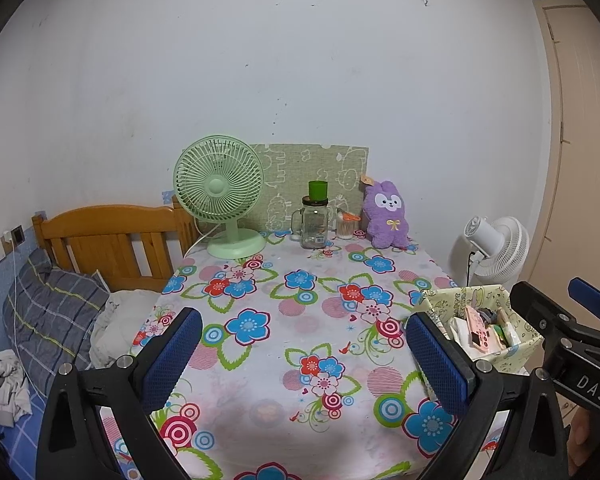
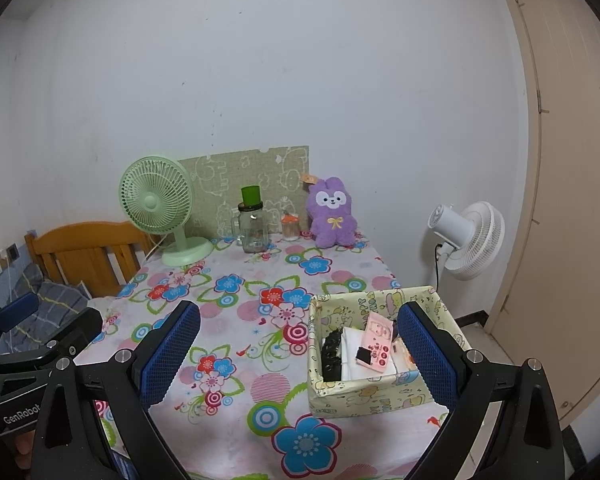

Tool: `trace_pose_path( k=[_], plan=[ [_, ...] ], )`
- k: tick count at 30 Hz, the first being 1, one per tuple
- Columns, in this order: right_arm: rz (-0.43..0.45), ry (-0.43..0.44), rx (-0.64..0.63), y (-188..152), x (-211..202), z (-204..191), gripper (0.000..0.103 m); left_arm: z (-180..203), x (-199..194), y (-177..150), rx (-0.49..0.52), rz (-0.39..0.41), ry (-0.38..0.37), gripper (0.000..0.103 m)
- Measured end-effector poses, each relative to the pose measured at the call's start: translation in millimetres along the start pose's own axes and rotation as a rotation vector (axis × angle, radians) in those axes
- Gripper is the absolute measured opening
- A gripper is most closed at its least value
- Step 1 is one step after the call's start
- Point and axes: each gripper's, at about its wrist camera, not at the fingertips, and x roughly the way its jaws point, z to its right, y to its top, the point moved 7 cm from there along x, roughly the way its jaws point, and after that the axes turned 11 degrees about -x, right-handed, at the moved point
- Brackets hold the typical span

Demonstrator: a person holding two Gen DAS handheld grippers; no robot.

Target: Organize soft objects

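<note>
A purple plush bunny (image 1: 385,215) (image 2: 331,213) sits upright at the back of the table against the green patterned board. A yellow cartoon-print storage box (image 2: 352,396) (image 1: 524,344) stands near the front right corner and holds folded white cloth, a pink item and a dark item. My left gripper (image 1: 304,356) hangs open over the front of the floral tablecloth, nothing between its blue pads. My right gripper (image 2: 300,354) is open too, its right finger (image 2: 426,354) in front of the box. Each gripper shows at the edge of the other's view.
A green desk fan (image 1: 220,196), a glass mug jar with a green cup on it (image 1: 314,220) and a small jar of cotton swabs (image 1: 345,226) line the back edge. A white floor fan (image 2: 470,240) stands right, beside a door. A wooden bed with bedding (image 1: 52,312) lies left.
</note>
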Motion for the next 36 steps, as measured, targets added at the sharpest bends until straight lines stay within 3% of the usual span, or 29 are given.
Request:
trace_pose_path(
  k=[36],
  plan=[
    [-0.001,0.011,-0.002,0.9,0.5,-2.8,0.100,1.6,1.2,-3.0,0.000,-0.008,0.006,0.103]
  ],
)
